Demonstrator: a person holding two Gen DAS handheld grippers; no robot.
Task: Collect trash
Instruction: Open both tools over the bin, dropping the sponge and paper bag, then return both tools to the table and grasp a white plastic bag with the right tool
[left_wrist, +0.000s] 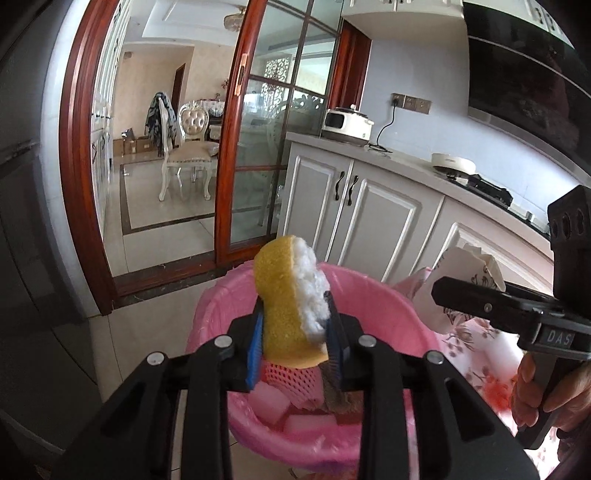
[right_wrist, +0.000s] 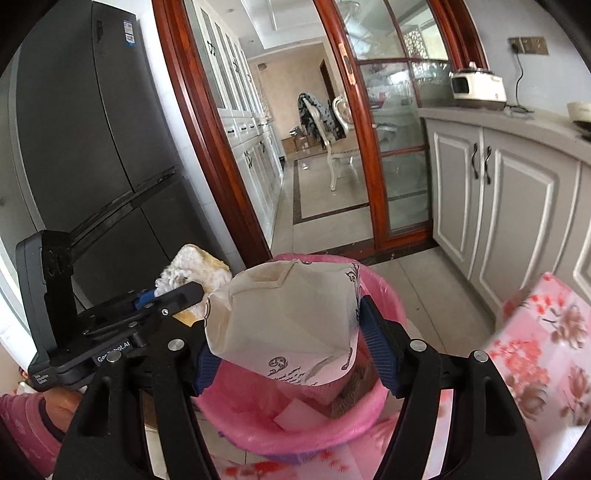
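My left gripper (left_wrist: 295, 325) is shut on a yellow and white sponge (left_wrist: 280, 291) and holds it upright above the pink-lined trash bin (left_wrist: 369, 295). The sponge also shows in the right wrist view (right_wrist: 195, 266). My right gripper (right_wrist: 291, 339) is shut on a crumpled white paper cup (right_wrist: 291, 314) with dark print, over the bin (right_wrist: 384, 288). The cup shows at the right of the left wrist view (left_wrist: 469, 266). White foam blocks (left_wrist: 266, 398), pink mesh and brown scraps lie in the bin.
A dark fridge (right_wrist: 92, 129) stands at the left. White cabinets (right_wrist: 517, 192) and a counter with a cooker (right_wrist: 478, 86) run along the right. A red-framed glass sliding door (right_wrist: 391, 147) opens to a dining room. A pink floral cloth (right_wrist: 546, 350) is at the right.
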